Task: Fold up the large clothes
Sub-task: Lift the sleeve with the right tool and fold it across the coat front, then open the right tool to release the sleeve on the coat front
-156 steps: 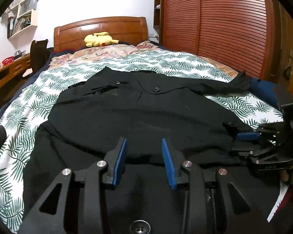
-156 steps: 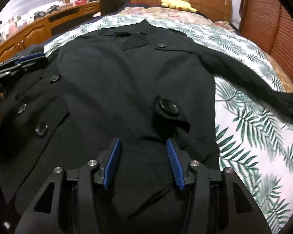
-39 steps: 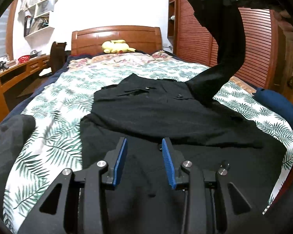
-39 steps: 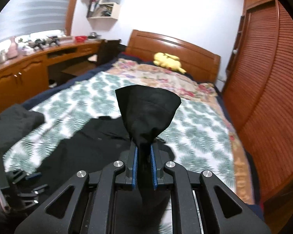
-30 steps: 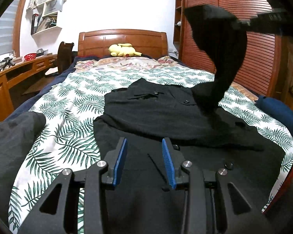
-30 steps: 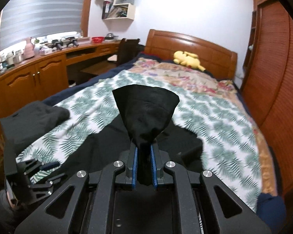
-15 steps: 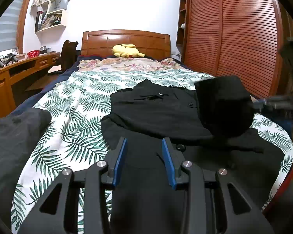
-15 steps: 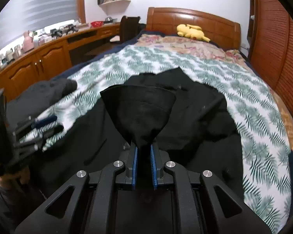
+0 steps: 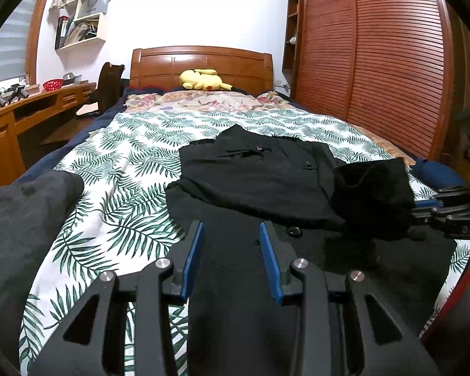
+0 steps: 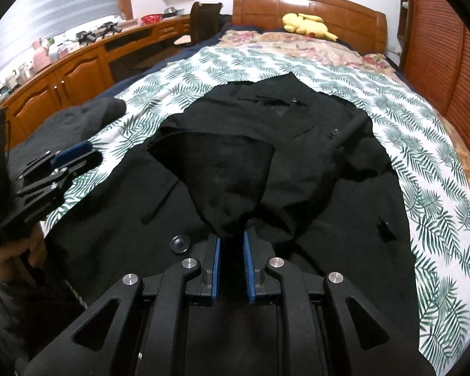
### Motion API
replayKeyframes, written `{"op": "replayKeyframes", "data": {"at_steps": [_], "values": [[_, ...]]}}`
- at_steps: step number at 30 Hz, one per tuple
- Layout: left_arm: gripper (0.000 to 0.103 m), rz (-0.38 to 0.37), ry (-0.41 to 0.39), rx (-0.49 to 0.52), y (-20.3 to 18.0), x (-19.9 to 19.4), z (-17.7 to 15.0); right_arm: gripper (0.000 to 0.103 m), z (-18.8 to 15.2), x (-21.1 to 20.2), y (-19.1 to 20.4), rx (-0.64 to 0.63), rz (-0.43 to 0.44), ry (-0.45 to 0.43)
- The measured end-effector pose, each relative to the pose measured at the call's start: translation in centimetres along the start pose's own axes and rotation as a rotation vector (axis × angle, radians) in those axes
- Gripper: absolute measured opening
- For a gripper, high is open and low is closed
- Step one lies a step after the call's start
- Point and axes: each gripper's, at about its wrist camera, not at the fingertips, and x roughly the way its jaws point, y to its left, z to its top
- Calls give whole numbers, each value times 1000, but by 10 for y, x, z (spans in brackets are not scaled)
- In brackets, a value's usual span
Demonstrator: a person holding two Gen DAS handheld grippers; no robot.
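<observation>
My right gripper (image 10: pixel 232 246) is opening, the big black cloth coat's (image 10: pixel 266 144) sleeve end (image 10: pixel 216 169) between its blue pads. My left gripper (image 9: pixel 232 241) hangs open above the coat's hem.

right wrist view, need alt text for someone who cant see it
The right gripper, its blue-padded jaws opening, has the cuff of a black coat sleeve between them, laid across a large black buttoned coat spread on a bed's fern-print cover. The left gripper hangs open at the left edge; a yellow plush toy lies by the wooden headboard.
</observation>
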Motion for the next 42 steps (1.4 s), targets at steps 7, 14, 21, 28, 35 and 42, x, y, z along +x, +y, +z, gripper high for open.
{"op": "replayKeyframes", "data": {"at_steps": [7, 14, 21, 28, 35, 42], "values": [[35, -9, -5, -12, 7, -7, 2, 24, -9, -18, 8, -15, -11, 40], [35, -19, -33, -33, 11, -15, 9, 51, -4, -34, 24, -71, -25, 35], [35, -15, -25, -45, 19, -18, 6, 51, 20, -11, 28, -83, -30, 26], [35, -4, -17, -64, 29, -18, 3, 51, 30, 54, 38, -85, -7, 107], [35, -5, -39, -86, 32, -20, 6, 16, 18, 103, 38, -141, -42, 213], [35, -26, -51, -70, 18, -15, 11, 4, 5, 34, 8, -79, -8, 30]]}}
